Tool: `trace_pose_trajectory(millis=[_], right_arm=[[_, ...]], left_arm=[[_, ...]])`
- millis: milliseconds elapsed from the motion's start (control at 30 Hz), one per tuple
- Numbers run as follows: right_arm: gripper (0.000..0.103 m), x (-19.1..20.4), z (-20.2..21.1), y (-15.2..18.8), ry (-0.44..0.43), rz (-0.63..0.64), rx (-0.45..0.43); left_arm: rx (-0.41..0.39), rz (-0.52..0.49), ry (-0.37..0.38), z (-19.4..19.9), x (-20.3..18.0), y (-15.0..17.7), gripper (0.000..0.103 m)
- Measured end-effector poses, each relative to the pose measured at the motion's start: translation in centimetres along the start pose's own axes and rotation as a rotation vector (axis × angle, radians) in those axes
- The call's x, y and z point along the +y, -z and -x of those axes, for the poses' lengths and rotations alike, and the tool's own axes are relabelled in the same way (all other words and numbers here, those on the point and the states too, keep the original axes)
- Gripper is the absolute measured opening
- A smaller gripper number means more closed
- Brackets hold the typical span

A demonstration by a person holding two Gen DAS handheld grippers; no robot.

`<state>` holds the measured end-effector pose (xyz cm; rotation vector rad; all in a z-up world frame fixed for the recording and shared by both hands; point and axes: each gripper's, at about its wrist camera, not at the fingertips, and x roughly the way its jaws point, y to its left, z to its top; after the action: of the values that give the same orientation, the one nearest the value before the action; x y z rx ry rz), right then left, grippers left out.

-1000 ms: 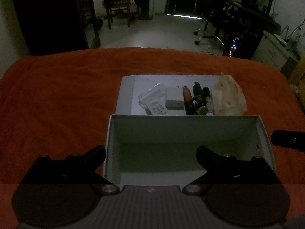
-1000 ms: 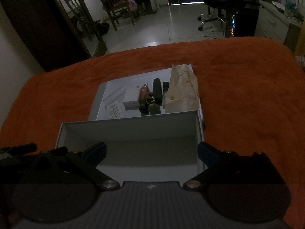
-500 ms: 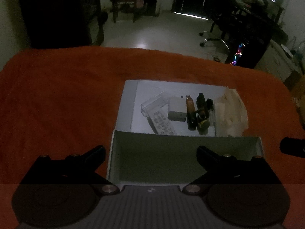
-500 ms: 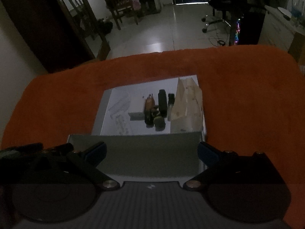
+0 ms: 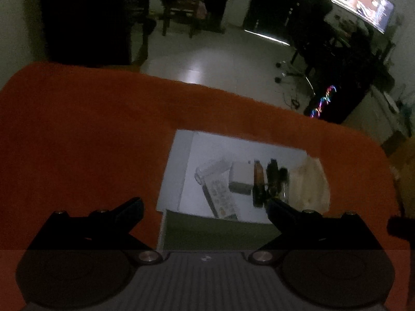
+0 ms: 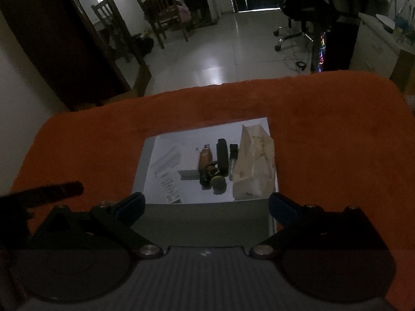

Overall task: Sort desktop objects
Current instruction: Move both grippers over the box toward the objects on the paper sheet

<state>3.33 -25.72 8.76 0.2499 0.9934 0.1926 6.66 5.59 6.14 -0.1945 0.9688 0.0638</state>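
Left tool (image 5: 205, 208) spread wide, nothing between fingers; right tool (image 6: 206, 204) same, spread and empty; both hang over the near wall of the open box (image 6: 202, 223) on the orange cover (image 6: 324, 134); small objects sit on the white sheet (image 6: 179, 140) beyond the box: brown bottle (image 6: 205, 159), black case (image 6: 222, 155), crumpled paper bag (image 6: 255, 163), clear plastic case (image 5: 214, 167); left view blurred.
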Motion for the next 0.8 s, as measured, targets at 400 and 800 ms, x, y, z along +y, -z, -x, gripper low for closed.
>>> trace_pose_trajectory(millis=[400, 800], right_arm=[[0.103, 0.4, 5.2, -0.3, -0.011, -0.017, -0.03], [0.103, 1.9, 6.2, -1.9, 0.002, 0.003, -0.038]], left_arm=[[-0.079, -0.022, -0.068, 6.2, 1.7, -3.3, 0.103], [-0.108, -0.115, -0.081, 8.1, -0.6, -7.5, 0.103]])
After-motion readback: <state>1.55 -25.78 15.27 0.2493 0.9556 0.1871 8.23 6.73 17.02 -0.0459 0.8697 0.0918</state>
